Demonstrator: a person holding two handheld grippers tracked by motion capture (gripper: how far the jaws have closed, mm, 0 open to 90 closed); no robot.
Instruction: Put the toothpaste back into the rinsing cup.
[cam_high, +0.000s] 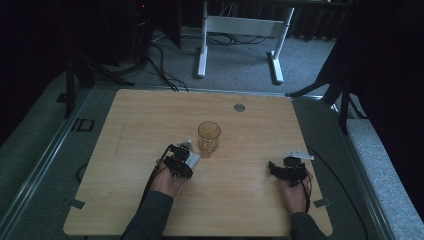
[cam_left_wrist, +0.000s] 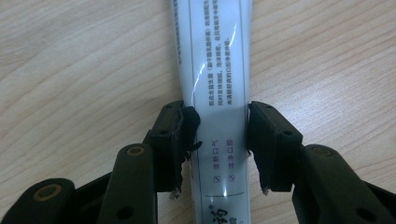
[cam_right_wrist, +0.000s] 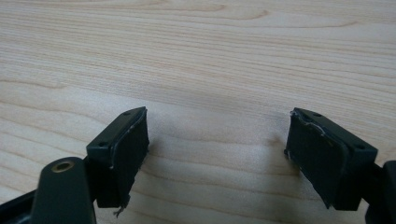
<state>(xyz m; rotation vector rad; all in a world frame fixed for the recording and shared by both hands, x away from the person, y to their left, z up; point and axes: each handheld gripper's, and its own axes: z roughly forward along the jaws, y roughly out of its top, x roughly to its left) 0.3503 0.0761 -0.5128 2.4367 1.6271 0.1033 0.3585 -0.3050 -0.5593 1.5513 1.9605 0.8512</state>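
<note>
Left gripper clamped on the tube beside the glass; right gripper idle.

The left gripper (cam_left_wrist: 223, 140) had its jaws pressed against both sides of a white printed tube (cam_left_wrist: 215, 60), which lay flat on the table (cam_high: 150, 115) and ran straight out ahead between the jaws. In the high view that left gripper (cam_high: 181, 162) sat near the table's middle, just beside an amber glass (cam_high: 209, 136) that stood upright and apparently empty. The grasp looked done; lifting the tube and carrying it to the glass, probably to drop it in, seemed left. The right gripper (cam_right_wrist: 217, 154), spread wide over bare wood, rested near the table's right edge, well apart from both.
</note>
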